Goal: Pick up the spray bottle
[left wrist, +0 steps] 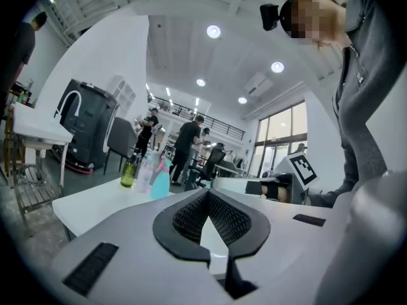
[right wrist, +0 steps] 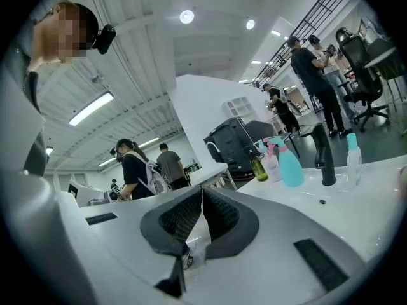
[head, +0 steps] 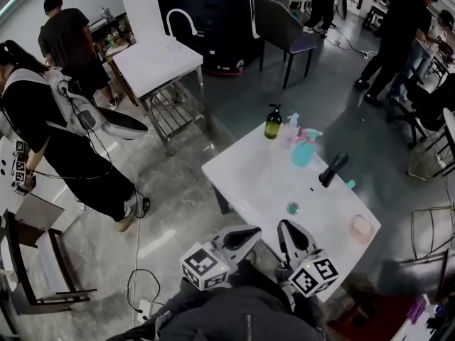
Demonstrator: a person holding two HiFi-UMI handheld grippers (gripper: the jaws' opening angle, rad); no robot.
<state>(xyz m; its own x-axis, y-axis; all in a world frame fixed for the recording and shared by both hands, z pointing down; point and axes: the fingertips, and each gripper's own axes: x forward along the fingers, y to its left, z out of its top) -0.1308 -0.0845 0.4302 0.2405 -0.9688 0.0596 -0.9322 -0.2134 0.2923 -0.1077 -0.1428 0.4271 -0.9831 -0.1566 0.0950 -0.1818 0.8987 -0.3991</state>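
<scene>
White surface (head: 249, 190), spray bottle (head: 304, 149) at its far side.
Left tool (head: 245, 236) and right tool (head: 287, 229) closed, empty; arriving unopened could knock it into neighbouring bottles (head: 273, 123).

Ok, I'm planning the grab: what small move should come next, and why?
Probably open the right claw: it is shut and empty, and the teal spray bottle stands upright ahead across the white table, so it needs a gap before closing in.
</scene>
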